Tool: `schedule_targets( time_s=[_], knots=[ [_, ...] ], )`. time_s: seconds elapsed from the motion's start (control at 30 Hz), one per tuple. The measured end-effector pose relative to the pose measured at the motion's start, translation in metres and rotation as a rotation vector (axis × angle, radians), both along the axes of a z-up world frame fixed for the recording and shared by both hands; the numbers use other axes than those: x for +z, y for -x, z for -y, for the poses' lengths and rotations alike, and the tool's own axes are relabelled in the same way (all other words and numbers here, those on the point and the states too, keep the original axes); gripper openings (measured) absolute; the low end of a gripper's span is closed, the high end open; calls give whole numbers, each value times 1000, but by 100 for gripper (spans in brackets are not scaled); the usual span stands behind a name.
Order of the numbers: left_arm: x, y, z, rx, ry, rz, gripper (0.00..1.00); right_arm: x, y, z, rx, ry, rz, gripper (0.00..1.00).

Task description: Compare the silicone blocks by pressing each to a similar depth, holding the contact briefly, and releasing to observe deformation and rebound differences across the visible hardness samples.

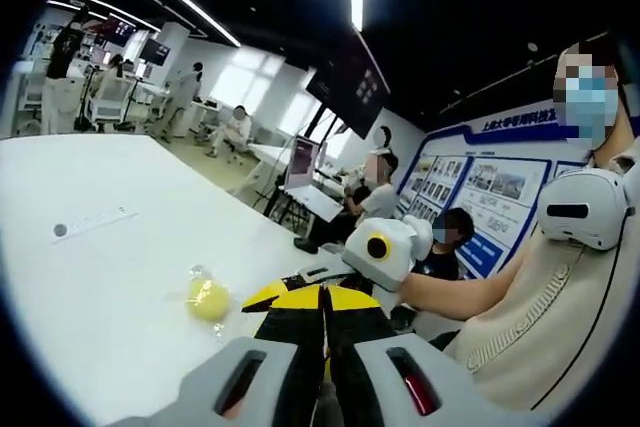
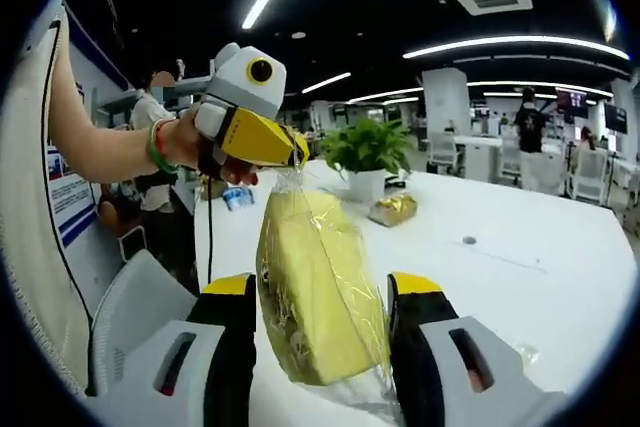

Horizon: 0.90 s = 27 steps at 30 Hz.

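yellow block (image 2: 318,292) between right hand-held gripper (image 2: 322,322) jaws | left hand-held gripper (image 2: 296,154) pinches bag top

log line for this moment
left gripper: shut on bag top | right gripper: open around bagged yellow block | small yellow piece on white table

Blue wall board (image 1: 497,179) — Chinese header too blurred to read — no other text legible.

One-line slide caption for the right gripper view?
Left gripper pinches the top of a bagged yellow block hanging between the right gripper's open jaws.
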State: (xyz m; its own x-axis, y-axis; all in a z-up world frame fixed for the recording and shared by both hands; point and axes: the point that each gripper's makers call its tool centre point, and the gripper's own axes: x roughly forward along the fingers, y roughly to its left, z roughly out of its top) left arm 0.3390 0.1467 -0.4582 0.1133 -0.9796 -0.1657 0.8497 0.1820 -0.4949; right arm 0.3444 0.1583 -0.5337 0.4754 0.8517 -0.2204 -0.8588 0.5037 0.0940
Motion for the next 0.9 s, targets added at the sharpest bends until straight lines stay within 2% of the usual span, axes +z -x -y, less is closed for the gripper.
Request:
schedule_targets(
  time_s=[0.27,0.37,0.43,0.47,0.6,0.9],
  knots=[
    [-7,-3,0,9,-5,-18,0,9,-2,16,-62,-32,30,62],
    [-16,-5,0,19,-28,-40,0,10,-1,22,-73,-46,29,59],
    [-20,-8,0,31,-22,-40,0,10,-1,26,-92,-52,29,60],
    [-22,-8,0,25,-16,-61,0,11,1,29,-101,-53,32,61],
    [-29,-11,0,37,-27,-67,0,13,9,42,-128,-56,38,61],
    [-53,-21,-2,59,-37,-118,0,4,36,87,-226,-29,13,61]
  ],
)
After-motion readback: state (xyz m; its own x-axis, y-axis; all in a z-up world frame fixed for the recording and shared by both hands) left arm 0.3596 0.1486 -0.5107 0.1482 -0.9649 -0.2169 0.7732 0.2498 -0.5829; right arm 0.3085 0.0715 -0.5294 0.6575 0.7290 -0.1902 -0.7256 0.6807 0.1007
